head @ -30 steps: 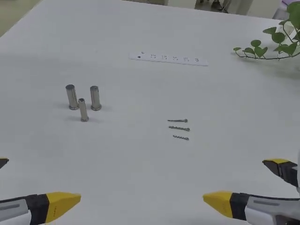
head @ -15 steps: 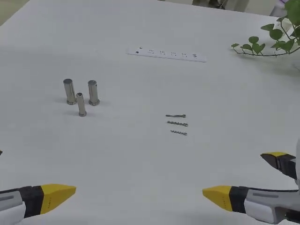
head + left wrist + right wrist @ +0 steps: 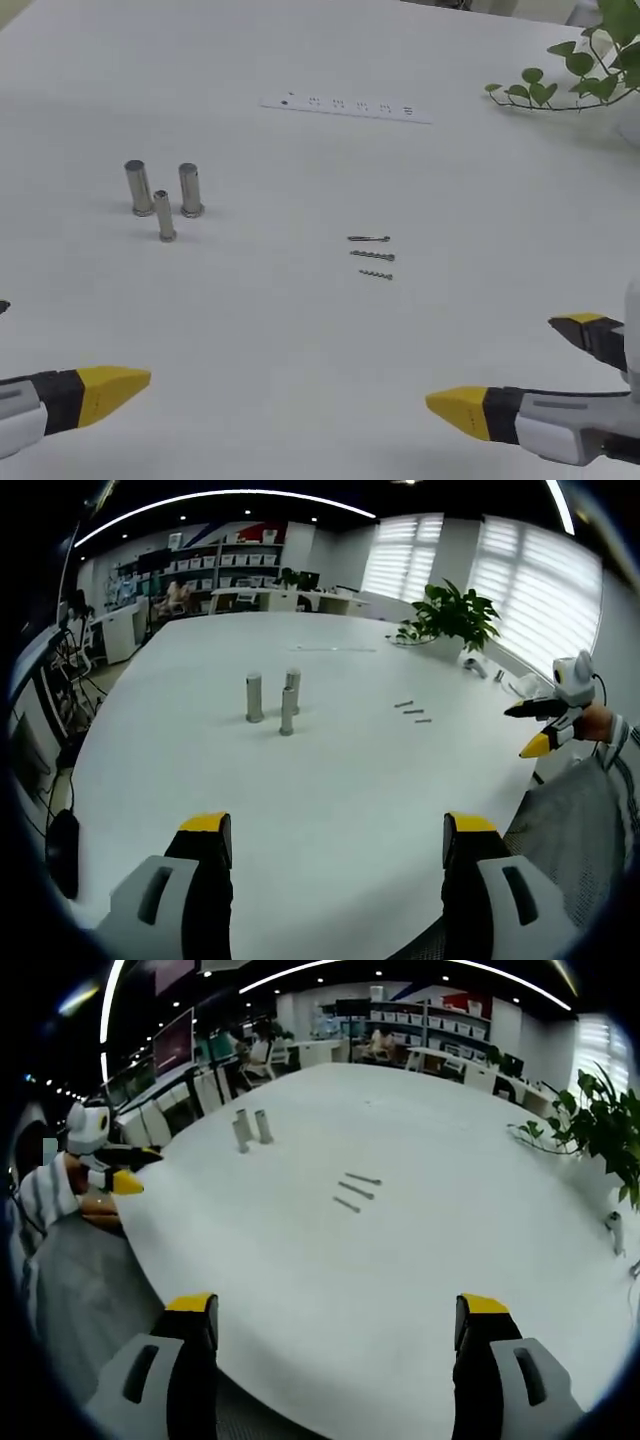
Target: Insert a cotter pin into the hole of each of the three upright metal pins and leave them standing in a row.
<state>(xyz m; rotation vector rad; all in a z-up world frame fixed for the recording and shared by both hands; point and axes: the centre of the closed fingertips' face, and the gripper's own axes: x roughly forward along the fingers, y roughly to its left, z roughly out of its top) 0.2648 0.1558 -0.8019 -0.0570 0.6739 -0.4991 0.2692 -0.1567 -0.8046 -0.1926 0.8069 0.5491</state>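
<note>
Three metal pins (image 3: 160,195) stand far left on the tabletop (image 3: 300,340), cotter pins (image 3: 371,255) lying to their right. The left hand-held gripper (image 3: 336,828) and right hand-held gripper (image 3: 337,1306) gape empty.

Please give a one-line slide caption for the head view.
Three upright metal pins and three loose cotter pins on a white table, left gripper and right gripper open.

Both of mine are parked low in the head view. My left black-and-grey gripper with yellow tips (image 3: 78,342) is in the bottom left corner, jaws spread wide. The matching right gripper (image 3: 490,362) is bottom right, gaping just as wide and pointing inward. At the left edge of the right gripper view you can see my striped sleeve (image 3: 40,1200).
</note>
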